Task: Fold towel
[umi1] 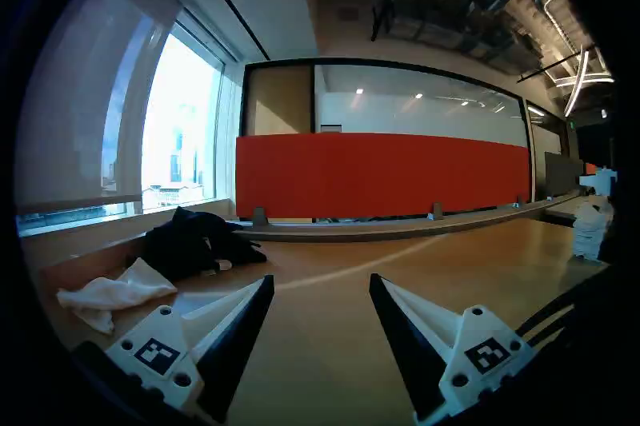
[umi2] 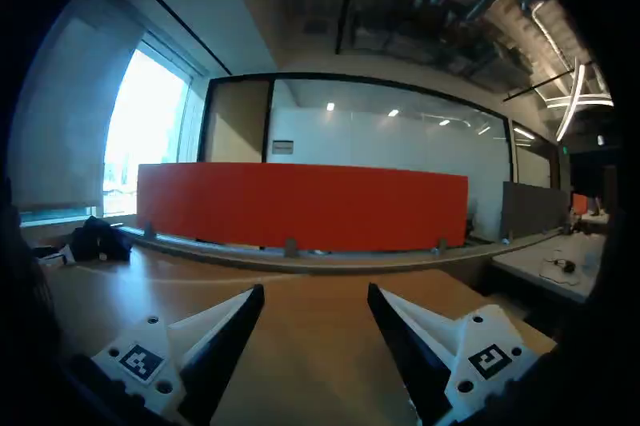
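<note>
The white towel (umi1: 112, 298) lay crumpled in a loose heap near the left edge of the wooden bench (umi1: 448, 258), on the window (umi1: 180, 138) side and just in front of a bundle of black clothing (umi1: 192, 242) – the two looked to be touching or nearly so, though it was hard to tell. The left gripper (umi1: 321, 279) hovered low over the bench with its fingers spread apart and nothing between them; the towel sat off to the left of its left finger, not in line with the gap. The right gripper (umi2: 314, 288) was likewise parted and empty, pointed at the orange partition (umi2: 304, 206) along the bench's far edge.

The towel looked light, soft and limp, so it would probably sag and bunch when lifted rather than hold any shape. A sensible grip would be a pinch on a corner or a hem – one for each gripper – so the cloth could be spread flat first. No corner was clearly exposed in the heap, and a careless pinch might catch the black clothing too.
</note>
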`<action>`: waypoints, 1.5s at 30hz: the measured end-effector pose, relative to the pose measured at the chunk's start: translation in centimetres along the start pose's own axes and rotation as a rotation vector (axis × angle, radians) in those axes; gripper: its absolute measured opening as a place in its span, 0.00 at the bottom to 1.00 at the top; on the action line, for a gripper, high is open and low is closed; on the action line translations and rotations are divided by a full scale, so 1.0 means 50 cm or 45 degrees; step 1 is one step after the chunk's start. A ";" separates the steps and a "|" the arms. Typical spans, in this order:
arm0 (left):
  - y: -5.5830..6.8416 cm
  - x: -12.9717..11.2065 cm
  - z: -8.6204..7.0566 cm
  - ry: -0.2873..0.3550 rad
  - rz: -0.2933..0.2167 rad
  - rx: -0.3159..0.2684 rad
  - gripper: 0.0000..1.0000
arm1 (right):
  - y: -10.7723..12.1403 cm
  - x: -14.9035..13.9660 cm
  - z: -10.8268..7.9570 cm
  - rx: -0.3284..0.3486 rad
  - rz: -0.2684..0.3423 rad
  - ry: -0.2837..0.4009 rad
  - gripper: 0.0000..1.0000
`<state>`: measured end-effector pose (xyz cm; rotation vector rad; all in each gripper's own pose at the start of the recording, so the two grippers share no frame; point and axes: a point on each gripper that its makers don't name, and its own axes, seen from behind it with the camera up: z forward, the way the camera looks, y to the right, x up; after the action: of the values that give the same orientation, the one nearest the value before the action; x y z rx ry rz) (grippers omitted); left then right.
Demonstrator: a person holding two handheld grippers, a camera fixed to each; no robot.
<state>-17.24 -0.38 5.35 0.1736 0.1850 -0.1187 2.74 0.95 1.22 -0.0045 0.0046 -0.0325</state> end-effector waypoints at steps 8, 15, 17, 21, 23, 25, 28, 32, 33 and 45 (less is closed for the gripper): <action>-0.001 -0.001 0.001 0.000 0.000 0.000 0.88 | 0.005 -0.073 0.008 0.000 0.023 -0.016 1.00; 0.000 -0.002 0.001 0.000 0.000 0.000 0.88 | 0.013 -0.118 0.007 -0.003 0.039 -0.025 1.00; 0.000 -0.002 0.001 0.000 0.000 0.000 0.88 | 0.016 -0.125 0.007 -0.005 0.043 -0.029 1.00; -0.001 -0.002 0.001 0.000 0.000 0.000 0.88 | 0.022 -0.135 0.008 -0.009 0.063 -0.029 1.00; -0.001 -0.002 0.001 0.000 0.000 0.000 0.88 | 0.022 -0.138 0.008 -0.009 0.071 -0.031 1.00; -0.001 -0.002 0.001 0.000 0.000 0.000 0.88 | 0.022 -0.139 0.007 -0.009 0.075 -0.029 1.00; -0.001 -0.002 0.001 0.000 0.000 0.000 0.88 | 0.019 -0.138 0.004 -0.009 0.069 -0.021 1.00; -0.001 -0.003 0.001 0.000 0.000 0.000 0.88 | 0.013 -0.133 -0.001 -0.009 0.057 -0.012 1.00; -0.001 -0.003 0.001 0.000 0.000 0.000 0.88 | 0.012 -0.132 -0.002 -0.010 0.055 -0.011 1.00; -0.001 -0.003 -0.001 0.000 0.000 0.000 0.88 | 0.005 -0.129 -0.007 -0.003 0.052 -0.005 1.00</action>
<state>-17.42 -0.43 5.33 0.1738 0.1851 -0.1184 -3.73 1.42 0.88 -0.0069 0.0006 0.0085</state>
